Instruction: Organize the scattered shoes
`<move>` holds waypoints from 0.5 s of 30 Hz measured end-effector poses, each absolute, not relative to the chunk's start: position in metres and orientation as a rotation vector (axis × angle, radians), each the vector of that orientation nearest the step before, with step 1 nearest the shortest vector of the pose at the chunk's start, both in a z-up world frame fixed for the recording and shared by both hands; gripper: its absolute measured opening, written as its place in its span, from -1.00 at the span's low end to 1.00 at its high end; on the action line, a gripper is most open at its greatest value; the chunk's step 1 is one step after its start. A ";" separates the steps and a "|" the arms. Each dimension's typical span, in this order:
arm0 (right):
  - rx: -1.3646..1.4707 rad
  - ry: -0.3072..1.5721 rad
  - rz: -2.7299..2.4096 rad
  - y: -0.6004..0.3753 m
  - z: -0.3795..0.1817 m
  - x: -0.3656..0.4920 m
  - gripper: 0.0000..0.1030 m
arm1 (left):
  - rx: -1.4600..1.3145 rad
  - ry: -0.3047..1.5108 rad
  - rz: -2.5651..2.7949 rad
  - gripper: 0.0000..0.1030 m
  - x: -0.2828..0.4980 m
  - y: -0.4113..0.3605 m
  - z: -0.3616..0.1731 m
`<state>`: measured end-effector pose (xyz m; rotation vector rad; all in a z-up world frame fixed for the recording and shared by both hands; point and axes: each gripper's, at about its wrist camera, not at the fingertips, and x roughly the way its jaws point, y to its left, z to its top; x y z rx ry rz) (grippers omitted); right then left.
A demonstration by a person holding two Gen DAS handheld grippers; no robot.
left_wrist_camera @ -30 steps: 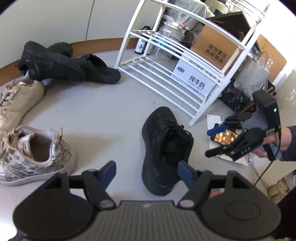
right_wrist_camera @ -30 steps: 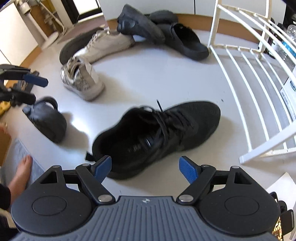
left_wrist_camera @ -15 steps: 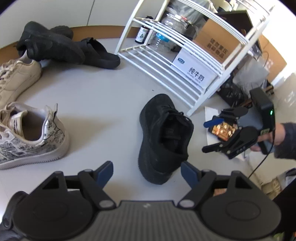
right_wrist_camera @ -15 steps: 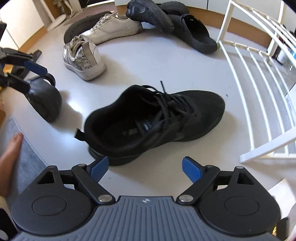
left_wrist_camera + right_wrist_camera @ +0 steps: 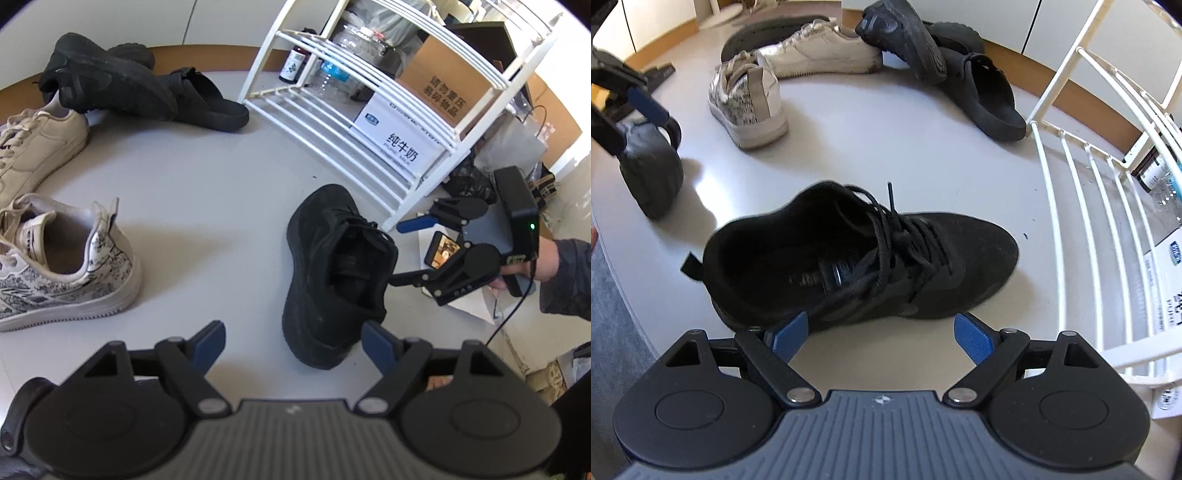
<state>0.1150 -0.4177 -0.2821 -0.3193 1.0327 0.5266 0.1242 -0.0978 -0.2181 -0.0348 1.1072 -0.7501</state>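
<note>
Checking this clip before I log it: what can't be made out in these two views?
- Right gripper, left wrist view: its lower fingertip is hidden behind the black sneaker.
- Beige sneaker, left wrist view: cut off by the left edge.
- Dark bottle, right wrist view: label too small, crossed by the white rack bars.
- Left gripper, right wrist view: mostly past the left edge.

a brown cardboard box [image 5: 448,79] behind the white rack [image 5: 373,122] bears the characters 请勿重压 over 易碎物品; the white carton [image 5: 397,142] below it reads 纯牛奶 with small "pure milk" underneath
</note>
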 end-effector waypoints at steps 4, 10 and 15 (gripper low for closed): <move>-0.290 1.008 0.522 -0.414 -0.283 0.122 0.75 | -0.040 1.133 -0.732 0.61 0.127 -0.098 -0.224; -0.299 1.003 0.572 -0.413 -0.275 0.123 0.75 | -0.045 1.132 -0.728 0.61 0.128 -0.095 -0.224; -0.338 1.033 0.551 -0.429 -0.276 0.119 0.75 | -0.049 1.131 -0.725 0.61 0.129 -0.092 -0.225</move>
